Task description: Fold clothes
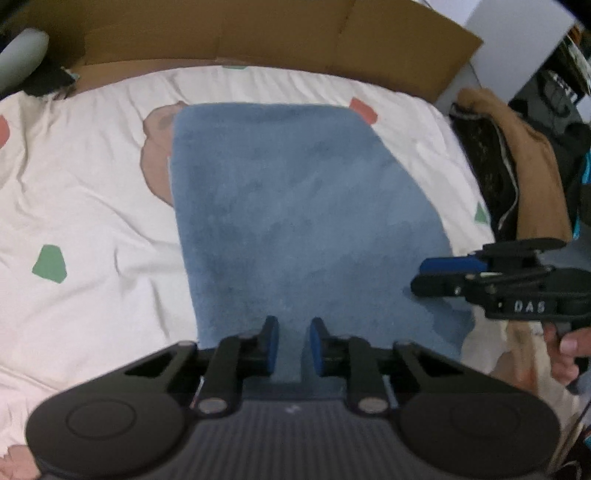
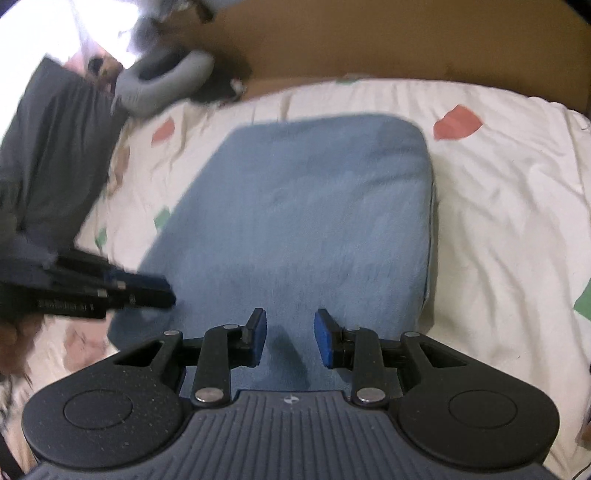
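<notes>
1. Nearest the lens in the left wrist view: left hand-held gripper (image 1: 293, 345), blue pads a little apart, nothing between them, poised just over the near edge of the blue garment (image 1: 295, 206).
2. Nearest the lens in the right wrist view: right hand-held gripper (image 2: 290, 338), pads apart and empty, likewise over the garment's near edge; seen side-on from the left wrist view at the garment's near right corner, fingers close together there, though that angle hides the gap.
3. Blue garment: fleecy, apparently already folded into a thick rectangle, lying flat on the bed sheet (image 1: 85, 184), long axis running away from both hand-held grippers.
4. Bed sheet: cream with red and green patches, wrinkled beside the garment on both sides.
5. Beyond the garment's far edge: cardboard panel (image 1: 258, 33) standing upright; off the far left corner, grey neck pillow (image 2: 162, 83); right of the garment, past the bed edge, a heap of brown and dark clothes (image 1: 517, 162).
6. Risks, as judgement:
   - Pinching only the top layer of the thick edge, so the layers slide apart on lifting.
   - Catching the loose sheet along with the fleece, dragging wrinkles under the fold.
   - Uneven grips at the two near corners, leaving the next fold skewed.
   - Blur in both views hiding exactly where the edge lies.
</notes>
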Available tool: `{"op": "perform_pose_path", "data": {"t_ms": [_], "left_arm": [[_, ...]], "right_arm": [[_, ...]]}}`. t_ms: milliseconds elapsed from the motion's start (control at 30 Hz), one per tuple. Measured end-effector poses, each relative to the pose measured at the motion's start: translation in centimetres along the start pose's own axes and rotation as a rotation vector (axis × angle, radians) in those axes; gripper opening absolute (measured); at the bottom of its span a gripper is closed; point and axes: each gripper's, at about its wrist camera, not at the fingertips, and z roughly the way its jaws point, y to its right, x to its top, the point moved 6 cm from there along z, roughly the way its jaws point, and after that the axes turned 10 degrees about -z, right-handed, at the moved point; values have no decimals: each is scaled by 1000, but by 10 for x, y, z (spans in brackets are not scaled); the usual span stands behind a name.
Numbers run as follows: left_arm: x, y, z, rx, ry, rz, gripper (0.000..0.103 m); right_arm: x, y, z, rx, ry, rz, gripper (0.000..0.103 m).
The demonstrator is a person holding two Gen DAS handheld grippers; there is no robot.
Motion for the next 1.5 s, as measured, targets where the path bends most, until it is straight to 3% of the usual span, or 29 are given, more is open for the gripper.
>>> {"op": "perform_pose_path", "data": {"t_ms": [67,167,267,467,567,633,800,933,1067,1133,1333,1400,1500], "left_arm": [[-6,-2,4,4,-16,15,19],[-17,-8,7,30,-27,48,2],[-27,-19,1,15,-51,22,2],[-40,-29,-21,14,-35,-2,3],[-39,-30,-37,2,7,-11,12],[-37,-30,-44,-3,28,-13,30],[-33,-29,-45,-16,35,-14,39],[-31,-33,-38,-17,35,-29,42],[-32,-36,-27,-26,17,-47,34],[-33,-40,-20,-19,7,-61,21],[-33,-50,-15,-30,-9,-102,18],[-33,-52,-16,-39,-14,-112,18],[-32,-53,-19,-48,-12,-117,18]], "right_arm": [[-10,-5,3,-10,-24,-28,33],[-25,-9,4,-9,-53,-47,33],[-36,-13,-2,-2,-69,-38,33],[-48,-14,-33,20,-9,91,34],[-55,-11,-45,19,4,152,42],[-61,-6,-48,31,4,215,45],[-77,10,-42,96,9,400,45],[-86,21,-34,145,17,519,55],[-92,27,-19,213,46,623,60],[-95,28,-9,248,54,666,61],[-97,12,22,344,28,690,61],[-96,5,26,374,21,683,57],[-95,-3,28,394,13,671,28]]}}
